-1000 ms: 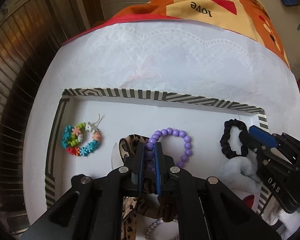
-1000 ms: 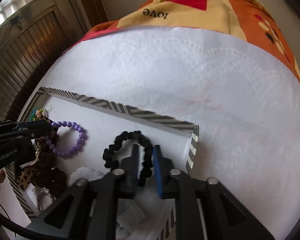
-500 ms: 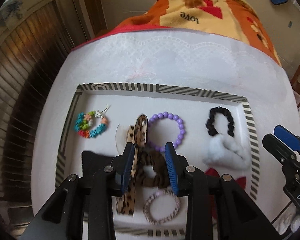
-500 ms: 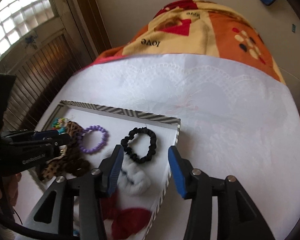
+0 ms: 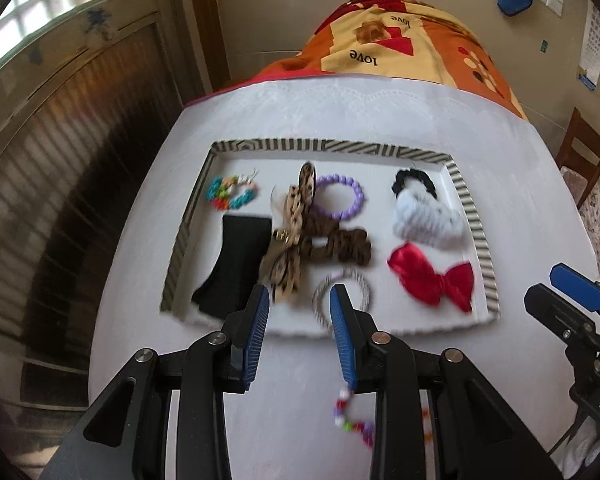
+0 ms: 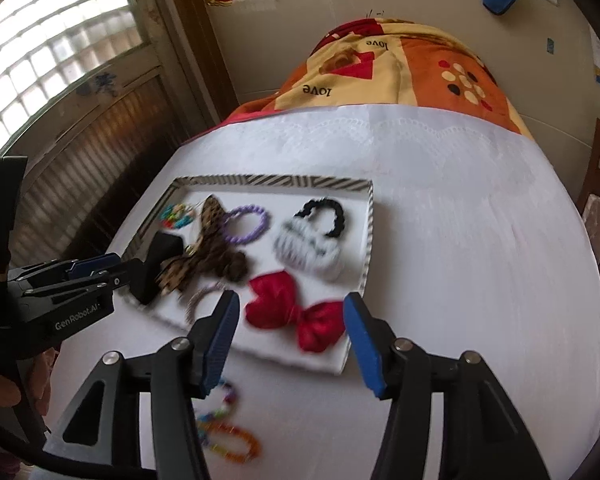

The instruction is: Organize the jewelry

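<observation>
Both grippers hang spread wide and hold nothing. From its own wrist view the left gripper (image 5: 299,322) sits at the lower centre of the frame, its blue pads over the near edge of the striped-rim tray (image 5: 332,145); the right gripper (image 6: 290,334) likewise occupies the lower centre of its own frame, pads apart above the tray's near right corner.

Inside the tray, which lies on the white-covered worktop (image 5: 512,184), the pieces are laid out apart or partly overlapping. Upper left of the tray holds a multicoloured bead bracelet (image 5: 231,192); below it lies a black cloth band (image 5: 236,264). A leopard-print bow (image 5: 296,224) runs down the middle, touching a purple bead bracelet (image 5: 342,196) and a brown leopard scrunchie (image 5: 340,246). A silvery ring-shaped band (image 5: 342,294) lies just ahead of the left gripper. On the right, a black scrunchie (image 5: 414,180) touches a white fluffy scrunchie (image 5: 426,218), with a red bow (image 5: 434,276) below them.

Outside the tray, at the bottom of the right wrist frame, blurred coloured bead bracelets (image 6: 230,436) rest on the worktop.
</observation>
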A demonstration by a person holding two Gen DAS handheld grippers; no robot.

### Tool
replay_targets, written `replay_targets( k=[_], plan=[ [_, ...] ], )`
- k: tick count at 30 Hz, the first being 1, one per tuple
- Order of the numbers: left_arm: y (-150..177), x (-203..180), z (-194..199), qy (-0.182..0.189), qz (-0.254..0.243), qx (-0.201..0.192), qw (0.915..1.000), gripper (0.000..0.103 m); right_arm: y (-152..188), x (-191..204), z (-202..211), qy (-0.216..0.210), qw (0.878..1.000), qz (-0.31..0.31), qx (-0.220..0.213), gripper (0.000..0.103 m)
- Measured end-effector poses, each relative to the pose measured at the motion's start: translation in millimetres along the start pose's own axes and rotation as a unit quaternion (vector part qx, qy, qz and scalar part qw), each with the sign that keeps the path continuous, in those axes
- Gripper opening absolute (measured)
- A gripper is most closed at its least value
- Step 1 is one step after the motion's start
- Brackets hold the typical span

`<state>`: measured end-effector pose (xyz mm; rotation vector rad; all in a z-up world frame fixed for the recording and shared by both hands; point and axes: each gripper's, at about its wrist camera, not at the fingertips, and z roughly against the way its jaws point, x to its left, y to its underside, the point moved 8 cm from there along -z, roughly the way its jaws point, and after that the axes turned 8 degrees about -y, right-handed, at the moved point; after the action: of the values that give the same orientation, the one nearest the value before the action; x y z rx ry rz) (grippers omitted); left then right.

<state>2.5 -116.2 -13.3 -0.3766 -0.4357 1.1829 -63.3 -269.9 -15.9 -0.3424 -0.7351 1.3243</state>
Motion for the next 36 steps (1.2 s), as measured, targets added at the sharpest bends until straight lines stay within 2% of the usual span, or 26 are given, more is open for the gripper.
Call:
replay_targets(
  k=[6,15,25,36],
  plan=[
    [26.5,11.6,25.8,-0.002,0.001,-0.016,0.9999,0.009,29.8,25.5,22.7,0.002,1.0,0.001,-0.007,0.059],
    [49.6,17.3,50.0,-0.002,-0.006,-0.034,0.9994,0.009,59.9,50.6,42.5,0.006,1.0,0.004,-0.01,0.06],
    [69.2,23.2,63.4,0.002,-0.008,-0.039,0.9992,0.009,73.8,61.4,60.6,0.016,1.0,0.001,-0.022,0.06],
    [75.8,31.5,64.7,0.001,-0.008,-0.039,0.9992,0.009,77.0,70.5,60.9,0.017,1.0,0.008,-0.017,0.062]
  ],
)
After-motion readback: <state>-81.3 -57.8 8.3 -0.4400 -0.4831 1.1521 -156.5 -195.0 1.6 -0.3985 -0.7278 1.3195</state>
